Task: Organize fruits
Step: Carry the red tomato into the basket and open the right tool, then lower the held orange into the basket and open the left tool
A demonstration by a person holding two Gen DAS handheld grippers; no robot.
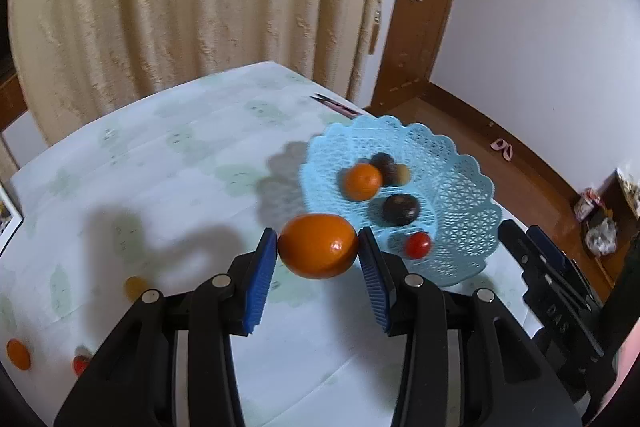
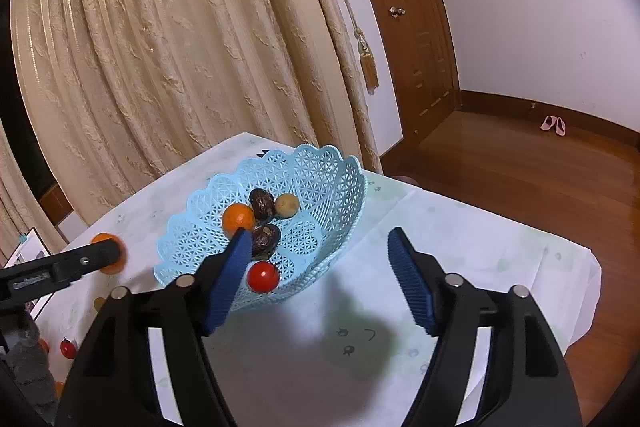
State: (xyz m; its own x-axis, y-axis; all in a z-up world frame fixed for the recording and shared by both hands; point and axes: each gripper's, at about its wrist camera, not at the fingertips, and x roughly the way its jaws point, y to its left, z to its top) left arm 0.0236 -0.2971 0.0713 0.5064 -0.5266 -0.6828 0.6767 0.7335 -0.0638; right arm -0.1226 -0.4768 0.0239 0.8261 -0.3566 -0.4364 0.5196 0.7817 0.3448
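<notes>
My left gripper (image 1: 318,247) is shut on a large orange (image 1: 318,246) and holds it above the table, just left of the light blue lattice basket (image 1: 460,211). The basket holds a small orange (image 1: 362,181), two dark fruits (image 1: 401,209), a tan fruit (image 1: 401,174) and a red tomato (image 1: 418,244). My right gripper (image 2: 320,259) is open and empty, near the basket's (image 2: 332,183) front rim. In the right wrist view the left gripper's finger covers part of the held orange (image 2: 103,239) at the left.
The table has a white cloth (image 1: 180,155) with a pale green pattern. Loose fruit lies on it at the left: a yellowish one (image 1: 135,286), an orange (image 1: 18,353) and a red tomato (image 1: 79,364). Beige curtains hang behind. The wooden floor lies to the right.
</notes>
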